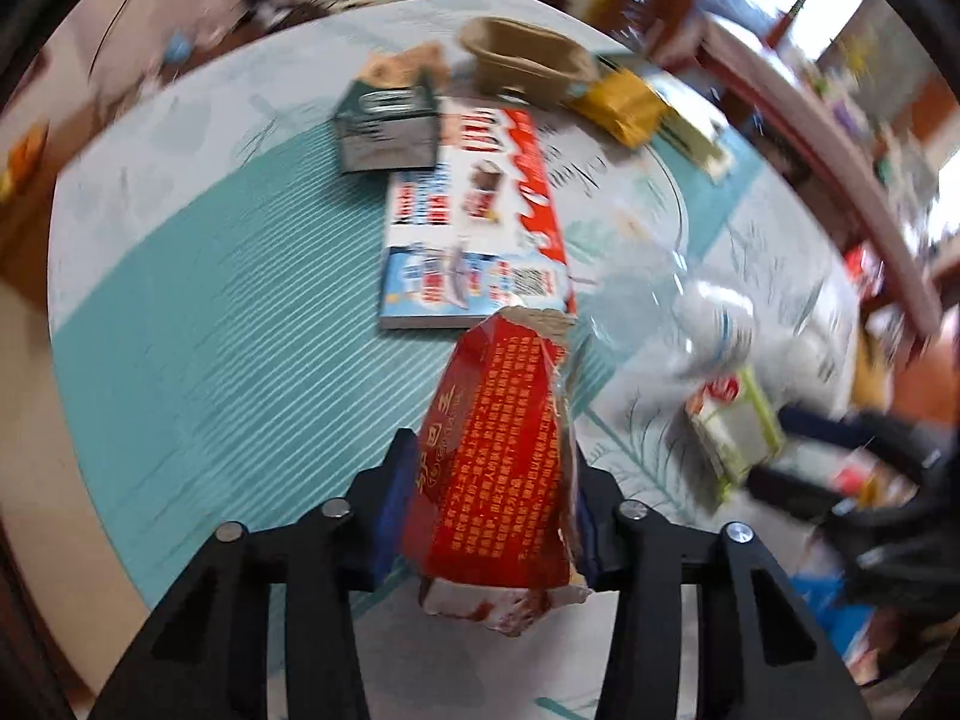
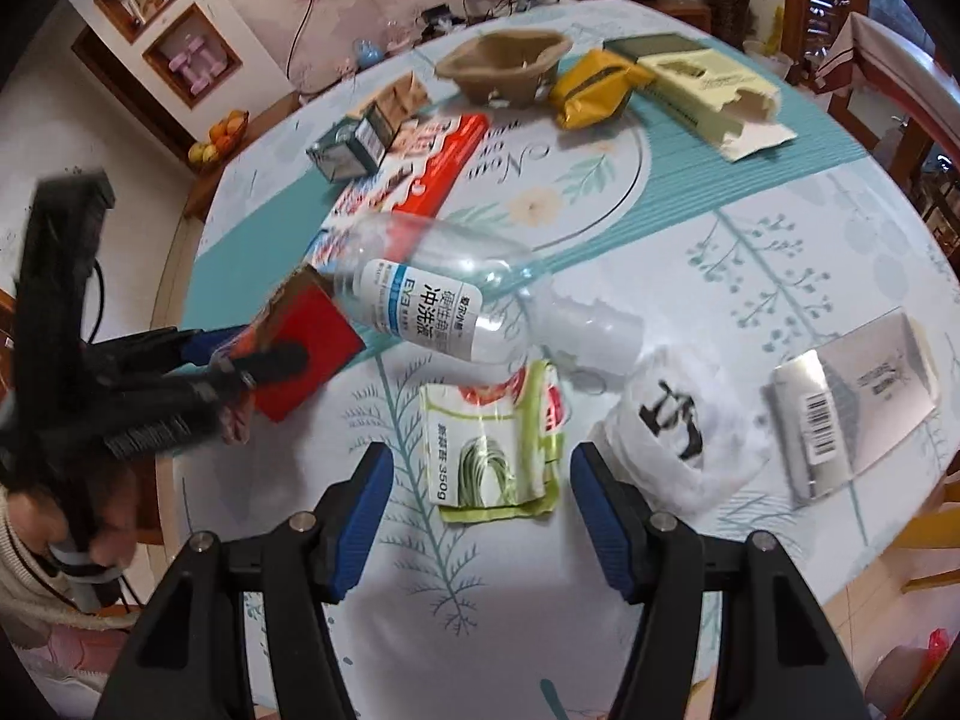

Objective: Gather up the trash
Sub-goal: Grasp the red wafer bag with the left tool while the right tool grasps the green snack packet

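A torn red carton (image 1: 498,450) with yellow print sits between the blue pads of my left gripper (image 1: 489,480), which is shut on its sides; the carton (image 2: 312,324) shows in the right wrist view too, held just above the table. My right gripper (image 2: 480,456) hangs open over a green and white food packet (image 2: 492,456) that lies flat on the tablecloth between its fingers, untouched. A clear plastic bottle (image 2: 432,294) with a blue and white label lies just beyond the packet.
On the round table (image 2: 780,228) lie a crumpled white bag (image 2: 678,426), a silver box (image 2: 852,402), a flat red and white box (image 1: 474,210), a dark green box (image 1: 384,132), a brown paper bowl (image 2: 504,66), a yellow pouch (image 2: 594,90) and a pale box (image 2: 702,90).
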A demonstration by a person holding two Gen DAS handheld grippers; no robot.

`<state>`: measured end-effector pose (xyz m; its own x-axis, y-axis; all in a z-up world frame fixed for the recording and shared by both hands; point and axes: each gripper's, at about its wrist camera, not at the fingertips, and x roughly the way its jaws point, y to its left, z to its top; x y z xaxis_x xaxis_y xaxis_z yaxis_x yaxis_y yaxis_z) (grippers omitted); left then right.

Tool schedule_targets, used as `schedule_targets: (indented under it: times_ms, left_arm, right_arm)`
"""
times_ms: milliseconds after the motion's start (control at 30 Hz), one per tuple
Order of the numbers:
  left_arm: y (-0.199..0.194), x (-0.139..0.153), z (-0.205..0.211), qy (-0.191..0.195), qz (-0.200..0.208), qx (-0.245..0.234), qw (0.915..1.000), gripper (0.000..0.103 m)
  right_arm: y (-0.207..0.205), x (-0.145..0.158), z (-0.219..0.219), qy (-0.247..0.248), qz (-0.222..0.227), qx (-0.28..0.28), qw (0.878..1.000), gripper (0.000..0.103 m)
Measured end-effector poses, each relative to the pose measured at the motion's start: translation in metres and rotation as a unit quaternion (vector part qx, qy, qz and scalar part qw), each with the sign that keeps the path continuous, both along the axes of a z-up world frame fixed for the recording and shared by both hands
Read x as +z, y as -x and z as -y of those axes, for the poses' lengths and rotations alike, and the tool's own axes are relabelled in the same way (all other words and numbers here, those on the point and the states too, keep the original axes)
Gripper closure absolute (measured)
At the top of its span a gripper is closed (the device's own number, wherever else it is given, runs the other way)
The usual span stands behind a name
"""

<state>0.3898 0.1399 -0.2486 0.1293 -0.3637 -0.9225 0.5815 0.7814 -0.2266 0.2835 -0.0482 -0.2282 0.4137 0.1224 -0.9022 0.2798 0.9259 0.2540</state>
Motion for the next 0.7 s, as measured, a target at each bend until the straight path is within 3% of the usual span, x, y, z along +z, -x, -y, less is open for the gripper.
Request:
schedule_targets:
  times_ms: [333,400,467,567,700]
  left_arm:
    - [0.003,0.006,-0.019,0.004,-0.010,0.033,0.9994,0.072]
    - [0.005,0.009,-0.020,0.003,-0.011,0.036,0.9993,0.073]
    - [0.010,0.012,-0.019,0.005,-0.011,0.036,0.9993,0.074]
    - [0.017,0.018,-0.019,0.000,-0.010,0.036,0.9993,0.074]
    - [0.028,0.030,-0.020,0.003,-0.011,0.039,0.9992,0.074]
  right_arm:
    - [-0.017,-0.018,-0.017,0.055,-0.023,0.026,0.998,0.041]
    - [-0.018,-0.019,-0.022,0.068,-0.022,0.039,0.997,0.049]
    - [-0.018,-0.017,-0.023,0.051,-0.018,0.048,0.997,0.069]
    - [-0.015,-0.011,-0.022,0.027,-0.015,0.049,0.998,0.083]
    - [-0.004,0.003,-0.019,-0.026,-0.001,0.039,0.999,0.085]
